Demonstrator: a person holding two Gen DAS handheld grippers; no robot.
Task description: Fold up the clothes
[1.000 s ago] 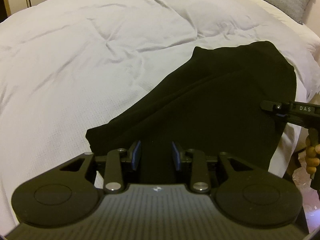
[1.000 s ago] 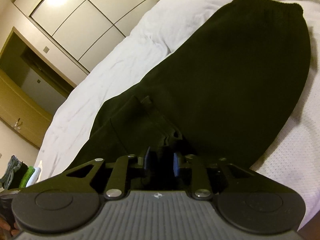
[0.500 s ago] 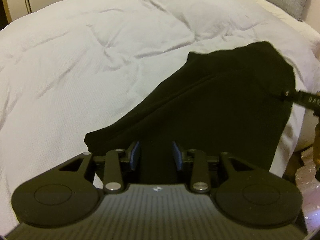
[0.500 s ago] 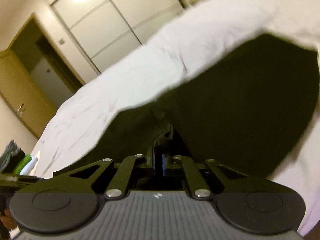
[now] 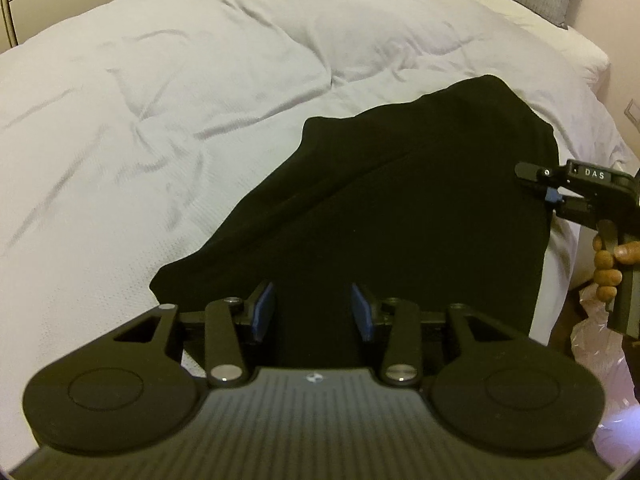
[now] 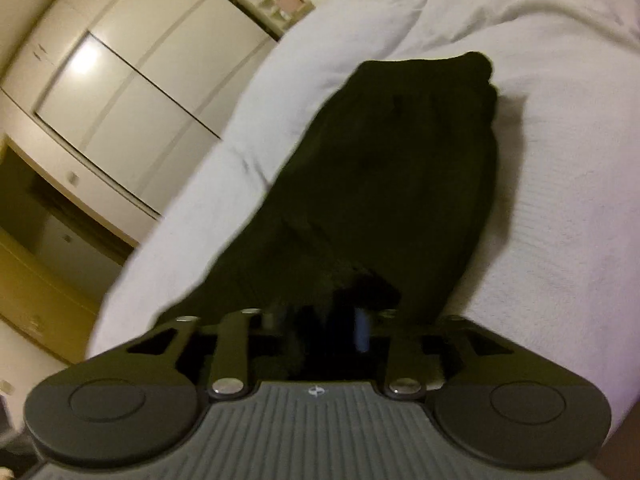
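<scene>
Two grippers at the near edge of a black garment (image 5: 400, 208) spread on a white duvet (image 5: 160, 120), mid-fold by the look of it.

Lies long and dark across the bed toward a gathered band at the far end (image 6: 432, 76), with a lengthwise crease that suggests one half already laid over the other, though equally possible as plain lie of the cloth. Left gripper (image 5: 314, 312): blue pads (image 5: 264, 310) spread wide, hovering over the near hem, clamping nothing. Right gripper (image 6: 324, 328): blurred and dark against the fabric in its own view; seen from the left camera (image 5: 554, 196), fingers drawn nearly together at the garment's right edge, apparently nipping cloth, but cannot tell for certain. Next, probably: a firm pinch at both near corners, then a level carry toward the band.
</scene>
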